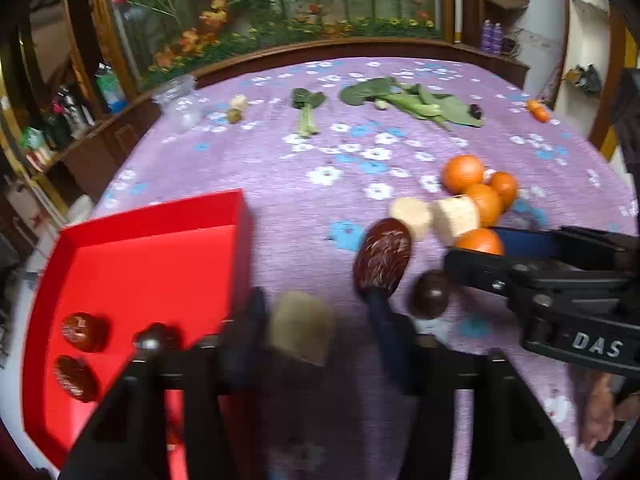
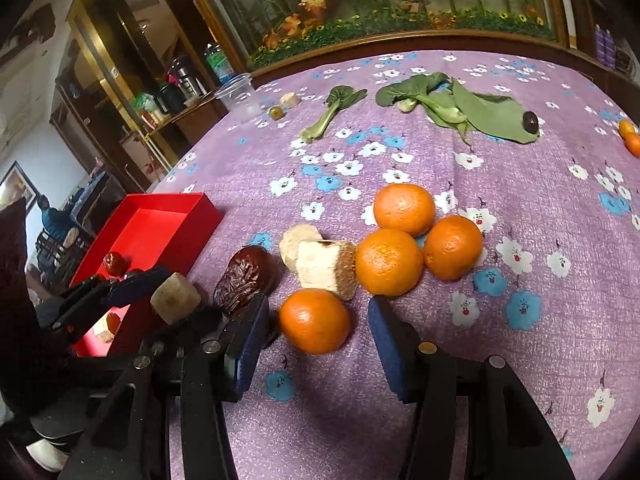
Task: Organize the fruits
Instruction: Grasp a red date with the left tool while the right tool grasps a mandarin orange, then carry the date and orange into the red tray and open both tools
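Note:
My left gripper [image 1: 316, 316] is shut on a pale cut chunk [image 1: 302, 330], just right of the red box [image 1: 152, 216]; the right wrist view shows that chunk [image 2: 174, 298] between its pads. The box holds three dark red dates [image 1: 84, 332]. My right gripper [image 2: 320, 332] stands open around a mandarin [image 2: 314, 320], with a gap on each side. A big wrinkled date [image 2: 248, 276], two pale chunks [image 2: 324, 268] and three more mandarins [image 2: 388, 260] lie just beyond. A dark round fruit [image 1: 430, 294] sits by the date.
Leafy greens [image 2: 460, 108], a bok choy stalk [image 2: 332, 112], a clear plastic cup [image 2: 240, 96] and small fruits [image 2: 275, 112] lie at the far side of the purple flowered cloth [image 2: 520, 320]. Two small mandarins [image 2: 630, 136] sit far right. A wooden-framed tank [image 2: 400, 36] borders the back.

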The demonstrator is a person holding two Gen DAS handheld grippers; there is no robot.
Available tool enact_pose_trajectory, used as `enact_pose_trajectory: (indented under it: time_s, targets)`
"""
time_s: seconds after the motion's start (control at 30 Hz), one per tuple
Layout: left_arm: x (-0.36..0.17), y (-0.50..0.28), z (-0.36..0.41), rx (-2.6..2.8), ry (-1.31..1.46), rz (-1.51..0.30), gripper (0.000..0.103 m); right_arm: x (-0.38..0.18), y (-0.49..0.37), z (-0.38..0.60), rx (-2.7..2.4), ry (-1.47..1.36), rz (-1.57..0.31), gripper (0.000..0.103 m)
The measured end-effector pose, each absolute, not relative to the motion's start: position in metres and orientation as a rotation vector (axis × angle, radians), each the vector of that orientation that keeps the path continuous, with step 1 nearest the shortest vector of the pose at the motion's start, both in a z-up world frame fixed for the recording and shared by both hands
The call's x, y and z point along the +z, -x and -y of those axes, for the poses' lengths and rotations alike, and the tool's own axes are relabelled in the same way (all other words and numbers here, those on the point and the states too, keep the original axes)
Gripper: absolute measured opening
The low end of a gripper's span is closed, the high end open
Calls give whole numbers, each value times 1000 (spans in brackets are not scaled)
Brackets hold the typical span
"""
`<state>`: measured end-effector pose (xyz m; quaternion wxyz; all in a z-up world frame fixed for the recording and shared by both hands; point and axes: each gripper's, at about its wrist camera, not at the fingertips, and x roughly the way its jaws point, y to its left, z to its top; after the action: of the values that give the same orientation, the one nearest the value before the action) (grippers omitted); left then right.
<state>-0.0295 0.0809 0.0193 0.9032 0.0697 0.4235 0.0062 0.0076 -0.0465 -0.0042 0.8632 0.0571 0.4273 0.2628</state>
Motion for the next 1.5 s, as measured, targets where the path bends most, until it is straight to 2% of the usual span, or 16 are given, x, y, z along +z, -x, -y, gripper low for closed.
enact_pose_trajectory:
  time_s: [0.03, 0.1, 0.13, 0.3, 0.43, 0.57, 0.63, 0.7, 0.9, 1.07, 1.5]
  targets:
    - [22, 30, -86, 11, -127, -874, 32, -4, -7, 45, 546, -107, -893, 55]
    - [25, 32, -96, -36, -52, -886, 31, -5, -7, 44, 545, -102, -895, 39]
    - [26, 33, -98, -40, -40, -885, 31, -5, -8, 45, 546, -108, -896, 37]
    - [33, 52, -101, -133, 40, -876, 28, -2, -4, 49, 535, -111, -881, 37]
    - [39, 63, -96, -163, 49, -862, 22, 2, 0, 52, 534, -112, -854, 37]
    - [45, 59, -97, -146, 51, -839, 23, 3, 0, 54, 534, -127, -853, 37]
    - [47, 47, -94, -151, 53, -846, 31, 4, 1, 56, 533, -135, -845, 37]
    - [45, 36, -89, -144, 36, -853, 34, 6, 1, 59, 532, -149, -837, 37]
    - [21, -5, -65, -163, -5, -950, 34, 6, -2, 70, 522, -192, -837, 37]
    - [14, -15, -61, -168, 3, -956, 32, 4, -4, 69, 531, -194, -859, 37]
    - [45, 32, -85, -161, 113, -859, 32, 7, 2, 63, 528, -164, -832, 37]
